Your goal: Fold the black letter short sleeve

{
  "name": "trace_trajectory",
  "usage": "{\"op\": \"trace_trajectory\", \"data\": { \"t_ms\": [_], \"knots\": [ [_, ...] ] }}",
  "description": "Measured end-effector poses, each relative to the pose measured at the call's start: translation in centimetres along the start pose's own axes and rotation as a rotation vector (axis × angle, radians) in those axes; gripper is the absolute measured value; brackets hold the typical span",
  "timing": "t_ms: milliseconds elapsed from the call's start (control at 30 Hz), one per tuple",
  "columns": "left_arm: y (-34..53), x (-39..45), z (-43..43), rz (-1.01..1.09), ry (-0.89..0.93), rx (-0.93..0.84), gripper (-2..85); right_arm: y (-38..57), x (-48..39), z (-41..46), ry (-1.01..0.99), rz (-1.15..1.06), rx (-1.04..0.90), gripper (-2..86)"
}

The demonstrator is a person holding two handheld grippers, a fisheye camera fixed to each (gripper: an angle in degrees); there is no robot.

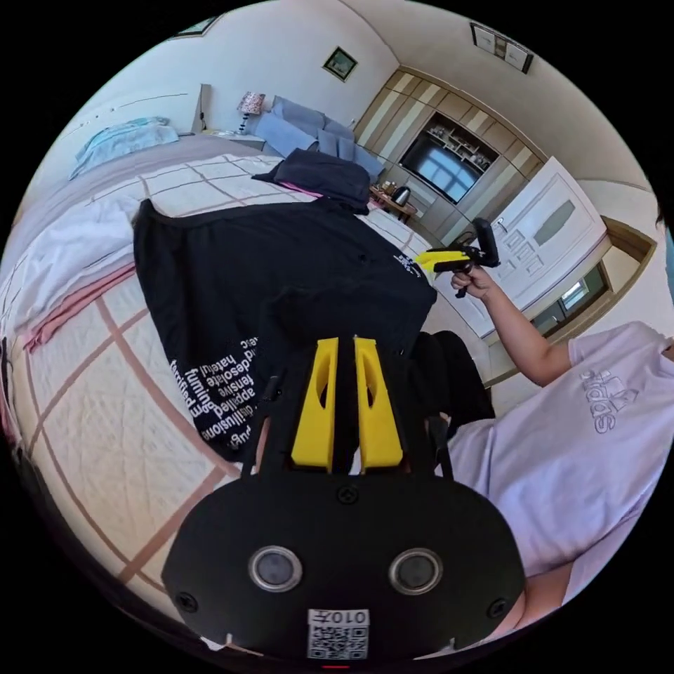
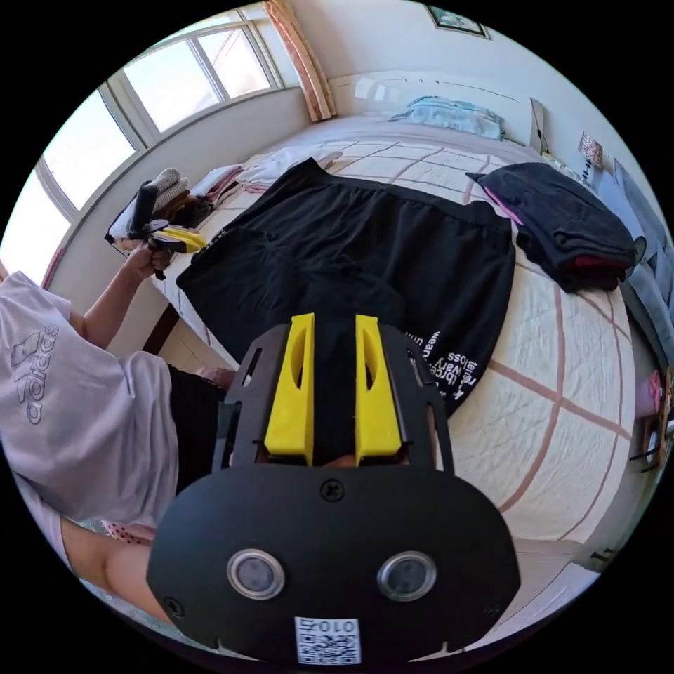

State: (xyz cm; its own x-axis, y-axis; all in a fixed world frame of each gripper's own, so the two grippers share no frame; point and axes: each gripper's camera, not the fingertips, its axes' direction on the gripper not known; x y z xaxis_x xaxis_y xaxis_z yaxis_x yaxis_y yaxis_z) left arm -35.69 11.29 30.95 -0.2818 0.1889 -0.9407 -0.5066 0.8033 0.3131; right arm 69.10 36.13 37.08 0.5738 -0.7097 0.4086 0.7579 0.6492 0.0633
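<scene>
With each yellow-jawed tool (image 1: 346,351) (image 2: 331,330) apparently pinching the black letter-printed cotton short sleeve (image 1: 267,281) (image 2: 365,246) on the quilted bed (image 1: 91,421), we judge uneven pulls would skew it.

A quilted cream bedspread (image 2: 562,393) with pink grid lines covers the bed, bearing a stack of folded dark garments (image 2: 569,225) near the far side, a light blue pillow (image 1: 123,140) at the head, and a wall-mounted television (image 1: 439,165) beyond.
</scene>
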Motion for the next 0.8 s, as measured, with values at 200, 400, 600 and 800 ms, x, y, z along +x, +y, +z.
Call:
{"op": "trace_trajectory", "data": {
  "t_ms": [200, 400, 600, 800],
  "knots": [
    [0.1, -2.2, 1.3, -0.104, 0.052, -0.07, 5.9, -1.7, 3.2, 0.2, -0.078, -0.01, -0.049, 8.8],
    [-6.6, -6.4, -6.2, -0.145, -0.33, 0.129, 8.6, -8.2, 13.4, -4.2, 0.054, 0.155, 0.093, 11.1],
    [-16.6, -13.6, -3.4, -0.162, -0.409, 0.052, 10.8, -16.9, 22.7, -1.3, 0.084, 0.269, 0.024, 13.3],
    [-18.9, -15.2, 0.9, -0.174, -0.507, -0.106, 11.0, -20.0, 25.5, 2.8, 0.134, 0.25, -0.128, 11.5]
  ]
}}
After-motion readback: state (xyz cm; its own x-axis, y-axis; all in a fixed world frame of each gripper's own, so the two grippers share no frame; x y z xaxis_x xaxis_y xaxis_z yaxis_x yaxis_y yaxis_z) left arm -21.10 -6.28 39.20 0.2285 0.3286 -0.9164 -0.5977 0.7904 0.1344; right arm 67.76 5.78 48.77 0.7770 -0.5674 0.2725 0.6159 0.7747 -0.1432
